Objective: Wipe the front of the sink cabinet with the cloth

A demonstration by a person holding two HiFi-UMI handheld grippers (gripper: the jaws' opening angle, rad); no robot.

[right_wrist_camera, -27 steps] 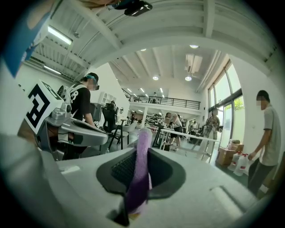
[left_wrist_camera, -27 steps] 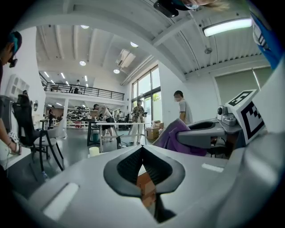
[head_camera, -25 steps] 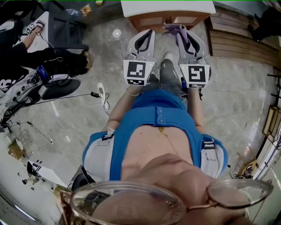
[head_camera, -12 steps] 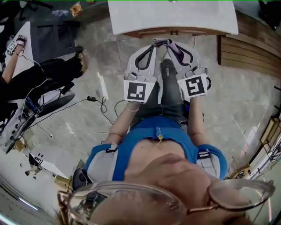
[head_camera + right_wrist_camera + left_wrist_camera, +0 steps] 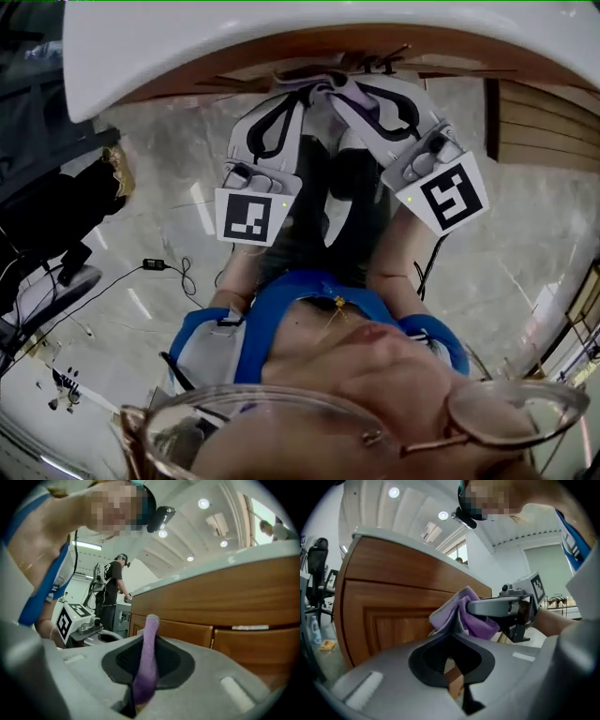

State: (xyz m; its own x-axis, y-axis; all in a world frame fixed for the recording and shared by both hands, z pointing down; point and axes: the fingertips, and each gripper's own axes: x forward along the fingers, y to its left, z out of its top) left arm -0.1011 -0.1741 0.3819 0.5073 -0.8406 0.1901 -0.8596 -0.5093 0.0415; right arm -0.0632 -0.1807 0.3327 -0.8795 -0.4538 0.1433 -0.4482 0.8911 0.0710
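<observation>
While the right gripper (image 5: pixel 349 92) clenched the purple cloth (image 5: pixel 149 658) near the sink cabinet (image 5: pixel 393 602) front, the left gripper (image 5: pixel 292 98) sat beside it. Its jaws were closed on nothing.

We log: sink cabinet (image 5: pixel 441 54) front, largely hidden beneath the overhanging white worktop (image 5: pixel 187 37) in head view; cloth (image 5: pixel 151 626), lower end swallowed between the closed right tongs (image 5: pixel 143 677); cabinet base, screened by the left tongs (image 5: pixel 451 662) body.
</observation>
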